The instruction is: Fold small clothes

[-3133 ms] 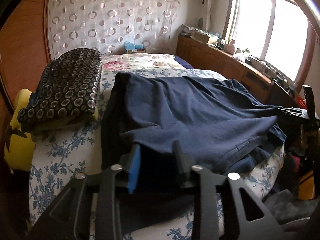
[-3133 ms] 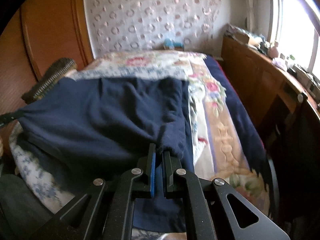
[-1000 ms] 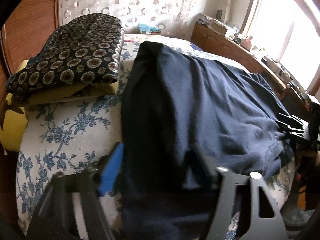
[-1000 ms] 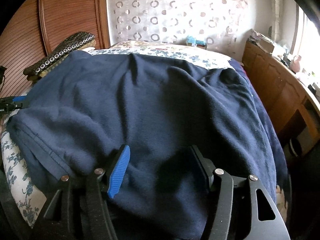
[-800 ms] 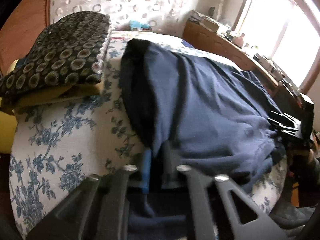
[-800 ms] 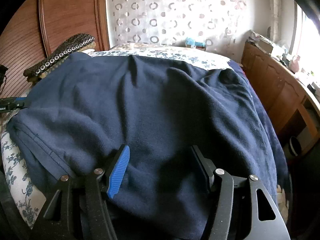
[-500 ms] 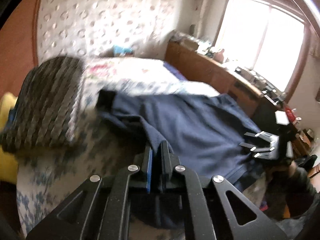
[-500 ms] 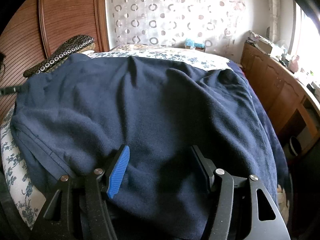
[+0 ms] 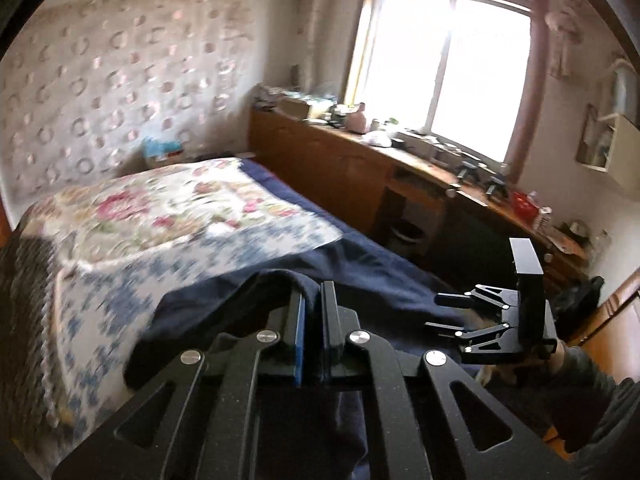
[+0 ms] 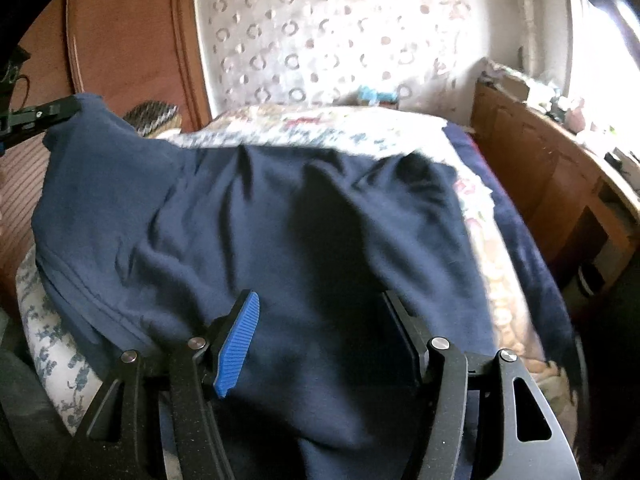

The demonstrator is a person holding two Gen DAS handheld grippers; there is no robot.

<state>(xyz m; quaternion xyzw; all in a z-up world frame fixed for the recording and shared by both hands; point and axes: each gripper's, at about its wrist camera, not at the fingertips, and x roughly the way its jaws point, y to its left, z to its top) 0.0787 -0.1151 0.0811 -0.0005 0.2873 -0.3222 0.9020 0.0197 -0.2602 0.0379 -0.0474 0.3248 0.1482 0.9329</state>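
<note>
A dark navy fleece garment (image 10: 312, 216) lies across the near end of the bed. My left gripper (image 9: 313, 292) is shut on a bunched edge of the navy garment (image 9: 360, 276) and holds it lifted above the bed; it shows at the far left of the right wrist view (image 10: 60, 110), pulling a corner up. My right gripper (image 10: 320, 320) is open, its blue pad (image 10: 238, 342) and black finger resting on either side of the fabric at the near edge. It shows open in the left wrist view (image 9: 444, 312).
The bed (image 9: 160, 216) has a floral cover. A dark patterned folded item (image 10: 154, 116) lies at its left by a wooden wardrobe (image 10: 132, 40). A wooden counter (image 9: 360, 164) with clutter runs under the window on the right.
My left gripper shut on the garment's left edge and lifted it up and toward the right. My right gripper stayed open over the fabric.
</note>
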